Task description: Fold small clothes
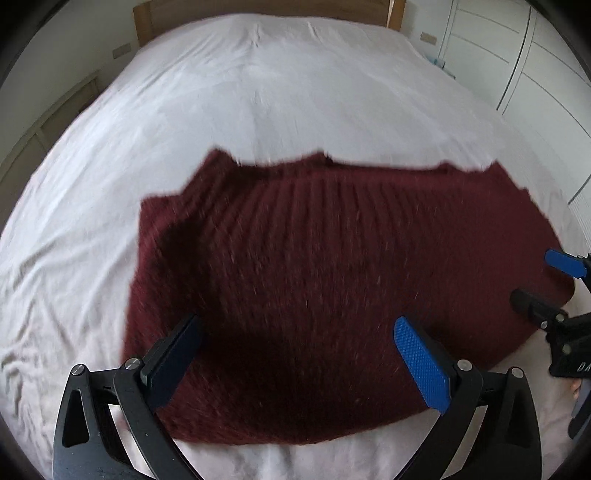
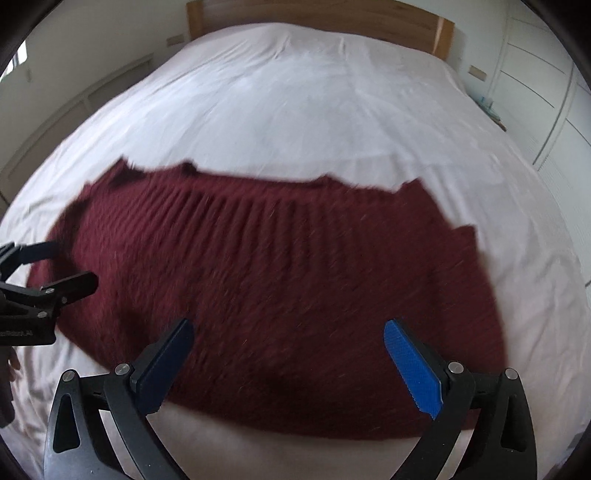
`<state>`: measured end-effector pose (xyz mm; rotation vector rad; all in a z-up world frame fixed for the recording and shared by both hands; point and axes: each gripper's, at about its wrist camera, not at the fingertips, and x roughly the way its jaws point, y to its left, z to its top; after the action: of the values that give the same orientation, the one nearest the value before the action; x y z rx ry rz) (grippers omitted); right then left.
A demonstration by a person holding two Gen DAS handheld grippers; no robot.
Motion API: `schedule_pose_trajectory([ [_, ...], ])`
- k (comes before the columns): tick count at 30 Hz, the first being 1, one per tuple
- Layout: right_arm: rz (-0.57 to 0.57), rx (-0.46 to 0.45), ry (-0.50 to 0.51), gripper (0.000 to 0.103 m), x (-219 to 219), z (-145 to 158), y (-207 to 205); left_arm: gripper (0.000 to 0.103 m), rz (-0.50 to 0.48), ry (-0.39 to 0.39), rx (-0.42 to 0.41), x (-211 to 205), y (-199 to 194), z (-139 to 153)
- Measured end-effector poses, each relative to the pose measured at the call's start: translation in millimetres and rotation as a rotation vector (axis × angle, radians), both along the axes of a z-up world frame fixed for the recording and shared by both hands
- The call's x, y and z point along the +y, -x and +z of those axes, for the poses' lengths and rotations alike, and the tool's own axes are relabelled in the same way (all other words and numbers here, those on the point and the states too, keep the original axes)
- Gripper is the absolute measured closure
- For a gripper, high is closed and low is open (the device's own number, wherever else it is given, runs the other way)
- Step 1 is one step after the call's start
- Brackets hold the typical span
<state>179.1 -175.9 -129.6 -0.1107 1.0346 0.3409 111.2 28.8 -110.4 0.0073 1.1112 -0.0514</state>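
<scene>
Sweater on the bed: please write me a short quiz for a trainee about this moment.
1. True or false: the left gripper is closed on the sweater.
2. What colour is the sweater? A) dark red B) green C) grey
3. Fill in: the sweater lies on a white ____.

Key
1. False: both it and the right gripper stand wide open above the sweater, holding nothing.
2. A
3. Sheet, spread over the bed with a wooden headboard.
</scene>
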Motion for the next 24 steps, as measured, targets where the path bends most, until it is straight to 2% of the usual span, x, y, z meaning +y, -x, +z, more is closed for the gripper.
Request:
schedule_pose_trajectory([
  [2,-0.003,0.021,0.01,0.0,2,-11,2,0.001,0.016,0.012,0.021,6,2,-12],
  [5,-0.031,0.031,-0.003,0.0,-8,-24,1,0.001,0.018,-0.019,0.001,16,5,-21],
  [12,-0.111,0.045,-0.009,0.0,-54,-32,-6,0.001,0.048,-0.036,-0.007,43,9,-22],
  [14,-0.143,0.053,-0.006,0.0,-69,-34,-9,0.001,0.056,-0.014,0.003,50,9,-22],
  [19,-0.195,0.069,-0.037,0.0,-97,-40,-11,0.001,0.022,-0.045,0.002,40,19,-21],
  [24,-0.185,0.073,-0.027,0.0,-97,-46,-14,0.001,0.042,-0.013,0.007,40,22,-26],
])
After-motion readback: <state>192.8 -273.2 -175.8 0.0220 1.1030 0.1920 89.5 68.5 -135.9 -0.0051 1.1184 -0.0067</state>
